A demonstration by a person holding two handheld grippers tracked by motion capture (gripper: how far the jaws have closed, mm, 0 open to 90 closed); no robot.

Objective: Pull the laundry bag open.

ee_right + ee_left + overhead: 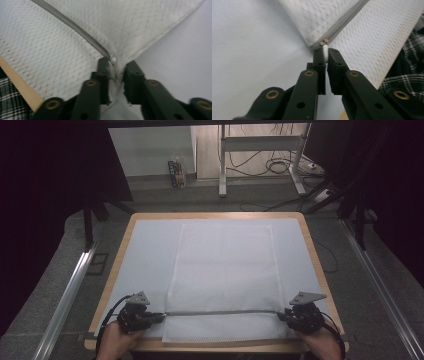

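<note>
A white mesh zip bag [225,265] lies flat on the table, its grey zipper [220,312] running across near the front edge. At the zipper's left end my left gripper [159,316] is shut on the white pull tab [325,52], just below the brass slider [325,42]; the left gripper view shows its jaws [326,51] pressed together on it. At the right end of the zipper [75,26] my right gripper [281,314] holds the bag's side edge. In the right gripper view the fabric [117,72] bunches between the right gripper's [117,63] jaws.
A pale sheet [145,255] covers the wooden table [125,237], whose front edge [20,86] runs right by both hands. Metal rails [70,290] flank the table. A desk frame and cables [265,165] stand on the floor beyond.
</note>
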